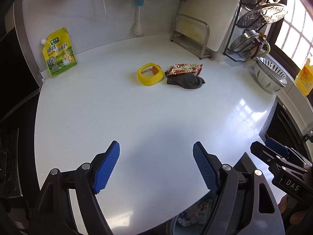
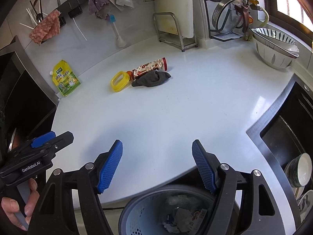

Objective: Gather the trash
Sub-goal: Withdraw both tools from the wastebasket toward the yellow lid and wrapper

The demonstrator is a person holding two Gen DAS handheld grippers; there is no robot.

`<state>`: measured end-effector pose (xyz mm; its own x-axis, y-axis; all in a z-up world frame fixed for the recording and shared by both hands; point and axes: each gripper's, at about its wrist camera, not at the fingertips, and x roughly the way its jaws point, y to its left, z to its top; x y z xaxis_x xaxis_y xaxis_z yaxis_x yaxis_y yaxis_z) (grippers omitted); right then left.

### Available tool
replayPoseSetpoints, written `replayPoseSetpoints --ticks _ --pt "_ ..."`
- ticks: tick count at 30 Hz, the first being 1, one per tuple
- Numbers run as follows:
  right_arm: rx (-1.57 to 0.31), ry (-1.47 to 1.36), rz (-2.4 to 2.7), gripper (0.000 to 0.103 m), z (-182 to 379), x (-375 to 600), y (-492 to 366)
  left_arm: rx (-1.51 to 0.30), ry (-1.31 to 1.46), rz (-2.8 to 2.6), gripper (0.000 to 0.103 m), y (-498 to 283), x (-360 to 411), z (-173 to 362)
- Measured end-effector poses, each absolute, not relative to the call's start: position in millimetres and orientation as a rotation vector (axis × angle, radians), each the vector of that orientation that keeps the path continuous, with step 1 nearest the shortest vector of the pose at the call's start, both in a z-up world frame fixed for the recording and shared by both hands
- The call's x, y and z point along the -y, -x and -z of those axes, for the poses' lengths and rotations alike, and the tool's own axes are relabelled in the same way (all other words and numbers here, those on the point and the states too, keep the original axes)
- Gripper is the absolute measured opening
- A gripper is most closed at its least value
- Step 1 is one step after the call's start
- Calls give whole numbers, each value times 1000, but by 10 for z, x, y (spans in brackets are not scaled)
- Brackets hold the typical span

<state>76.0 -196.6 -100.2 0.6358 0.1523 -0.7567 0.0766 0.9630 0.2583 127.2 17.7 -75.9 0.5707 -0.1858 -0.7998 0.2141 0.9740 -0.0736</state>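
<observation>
Left wrist: left hand-held gripper (image 1: 156,164) wide, empty, right hand-held gripper (image 2: 157,163) likewise, apparently.

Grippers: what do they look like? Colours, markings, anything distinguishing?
Both alike: black linkage frames with silver pivot pins and blue ribbed finger pads. Left gripper carries white "GenRobot.AI" lettering on its side; right gripper shows a "DAS" label. Bare hand, no sleeve visible.

Both wrist cams sit at the near edge of the white countertop (image 1: 156,117), well back from the yellow ring (image 1: 150,74) (image 2: 120,81). Left cam faces it straight; right cam views it from the right. Both views share ring, snack wrapper (image 2: 149,68), gray cloth (image 1: 184,81).
</observation>
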Motion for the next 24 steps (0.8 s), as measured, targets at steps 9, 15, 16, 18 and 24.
replayPoseSetpoints --ticks 9,15,16,18,24 --pt "-878 -296 26 70 1083 1971 -1274 -945 -43 239 76 -1937 -320 871" --pt "-874 -301 59 70 1142 2012 -1560 -937 -46 259 76 -2333 -277 922" --pt "-872 -300 61 70 1152 2007 -1610 -935 -46 262 76 -2388 -269 929" --pt "-868 -297 59 70 1164 1987 -1716 -932 -45 269 76 -2491 -257 954" --pt "-847 -274 49 70 1230 1912 -2038 -931 -40 269 76 -2767 -248 1072"
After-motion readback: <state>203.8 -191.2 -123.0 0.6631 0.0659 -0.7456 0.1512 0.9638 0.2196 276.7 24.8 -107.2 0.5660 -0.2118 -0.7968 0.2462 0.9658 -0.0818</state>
